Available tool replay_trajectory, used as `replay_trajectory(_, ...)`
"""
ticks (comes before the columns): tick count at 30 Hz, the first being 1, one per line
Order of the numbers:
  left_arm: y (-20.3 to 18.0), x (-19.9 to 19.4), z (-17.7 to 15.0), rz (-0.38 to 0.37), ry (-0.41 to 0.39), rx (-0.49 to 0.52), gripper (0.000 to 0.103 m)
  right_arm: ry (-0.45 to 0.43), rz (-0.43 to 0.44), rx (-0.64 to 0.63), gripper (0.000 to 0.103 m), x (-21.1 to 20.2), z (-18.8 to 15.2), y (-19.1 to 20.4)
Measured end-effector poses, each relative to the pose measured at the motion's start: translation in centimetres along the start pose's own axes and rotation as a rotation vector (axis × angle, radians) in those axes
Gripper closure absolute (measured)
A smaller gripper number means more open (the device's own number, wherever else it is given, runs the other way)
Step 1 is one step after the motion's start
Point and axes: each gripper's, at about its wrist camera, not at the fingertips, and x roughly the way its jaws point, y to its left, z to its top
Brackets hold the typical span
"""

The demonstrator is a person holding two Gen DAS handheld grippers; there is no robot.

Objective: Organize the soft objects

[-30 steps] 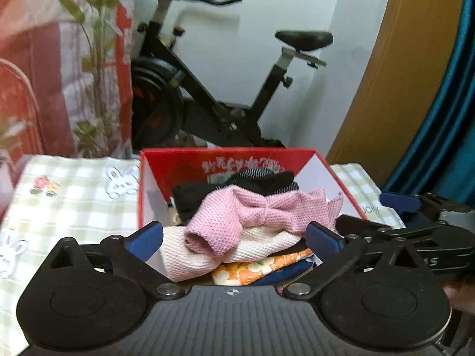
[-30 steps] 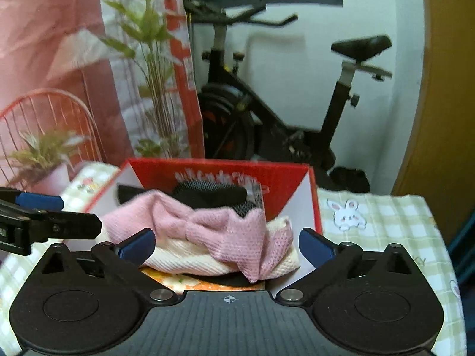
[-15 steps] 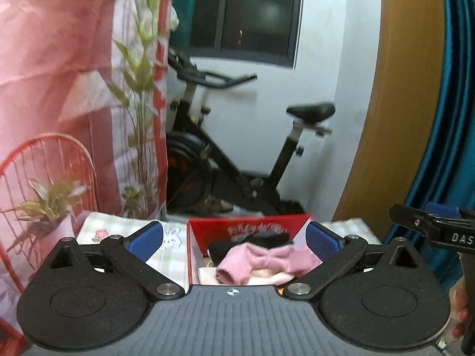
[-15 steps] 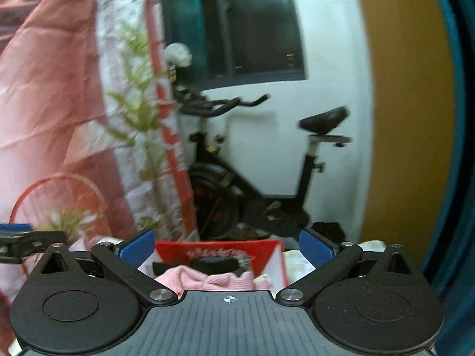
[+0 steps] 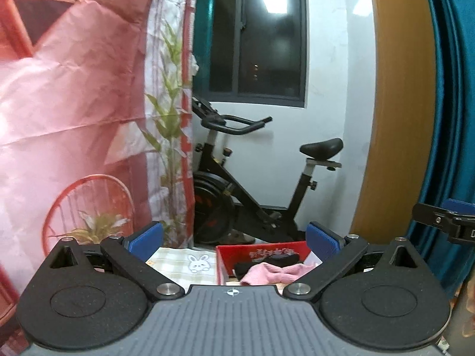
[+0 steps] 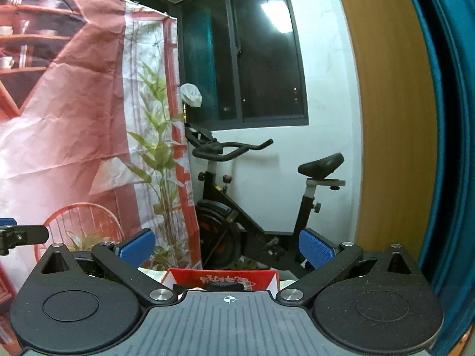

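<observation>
A red cardboard box [image 5: 261,253] sits on a checked cloth, low in the left wrist view. It holds a pink knitted cloth [image 5: 267,273] on top and a black item [image 5: 276,261] behind it. In the right wrist view only the box's back wall [image 6: 222,277] shows above the gripper body. My left gripper [image 5: 234,241] is open and empty, held high and back from the box. My right gripper [image 6: 227,246] is open and empty, also raised; it shows at the right edge of the left wrist view [image 5: 445,225].
A black exercise bike [image 5: 252,190] stands behind the table by a white wall and dark window. A pink printed backdrop [image 5: 74,133] hangs at the left. A wooden panel [image 5: 394,118] and teal curtain [image 5: 454,89] are at the right. The checked tablecloth [image 5: 184,262] has a rabbit print.
Both grippers have lifted up and pulled back from the box. The box and cloths shrank and sank low in both views. Both stayed open and empty.
</observation>
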Motion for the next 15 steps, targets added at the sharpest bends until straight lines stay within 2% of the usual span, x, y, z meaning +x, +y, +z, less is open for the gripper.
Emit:
replay_trajectory(12,-0.1,-1.9,0.2,0.052,-0.024,-0.009,0.0,-0.02,-0.015,-0.006,0.0,-1.7,0.3,0.3)
replay_trajectory(15,-0.2,-2.1,0.3,0.046,-0.026,-0.01,0.0,-0.014,-0.016,-0.002,0.0,-1.7,0.3,0.3)
